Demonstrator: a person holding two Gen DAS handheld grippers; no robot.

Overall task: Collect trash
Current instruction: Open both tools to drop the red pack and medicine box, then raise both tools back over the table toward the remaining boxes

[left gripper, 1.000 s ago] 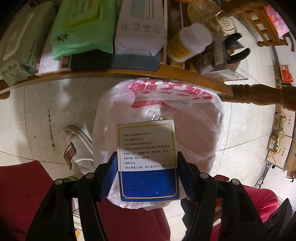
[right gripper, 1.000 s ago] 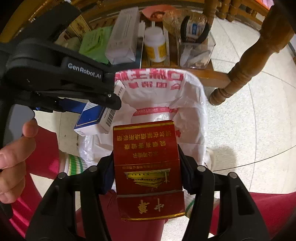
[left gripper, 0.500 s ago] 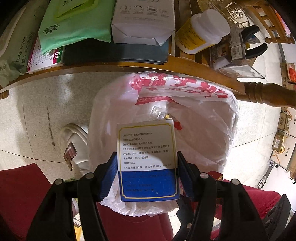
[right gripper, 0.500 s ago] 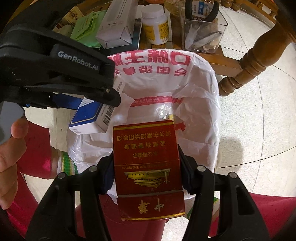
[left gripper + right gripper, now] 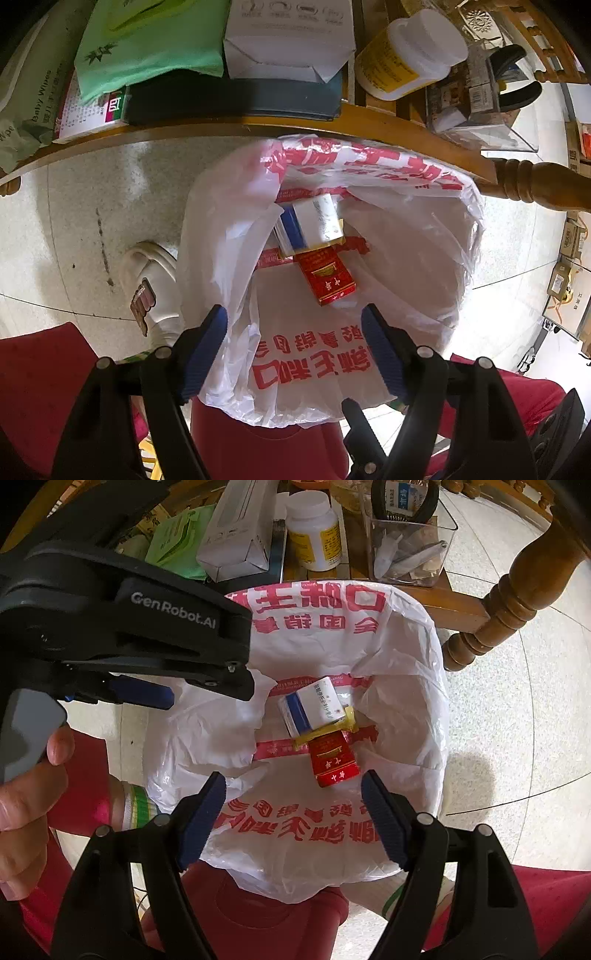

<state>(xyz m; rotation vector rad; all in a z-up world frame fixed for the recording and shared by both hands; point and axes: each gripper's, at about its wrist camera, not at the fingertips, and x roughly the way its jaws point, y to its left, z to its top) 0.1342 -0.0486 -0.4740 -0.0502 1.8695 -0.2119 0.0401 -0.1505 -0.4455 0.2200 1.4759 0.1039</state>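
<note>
Two boxes lay in the bottom of the white bag (image 5: 402, 686): one red box (image 5: 332, 762) with gold characters and one white-and-blue box (image 5: 314, 709), touching, the white one nearer the table (image 5: 369, 122) edge. Both grippers pointed down over the bag, the left gripper (image 5: 295, 343) and right gripper (image 5: 293, 812) each with jaws opening and nothing between them. The left gripper's side read "GenRobot.AI". One white bottle (image 5: 314, 535) stood on the table.
</note>
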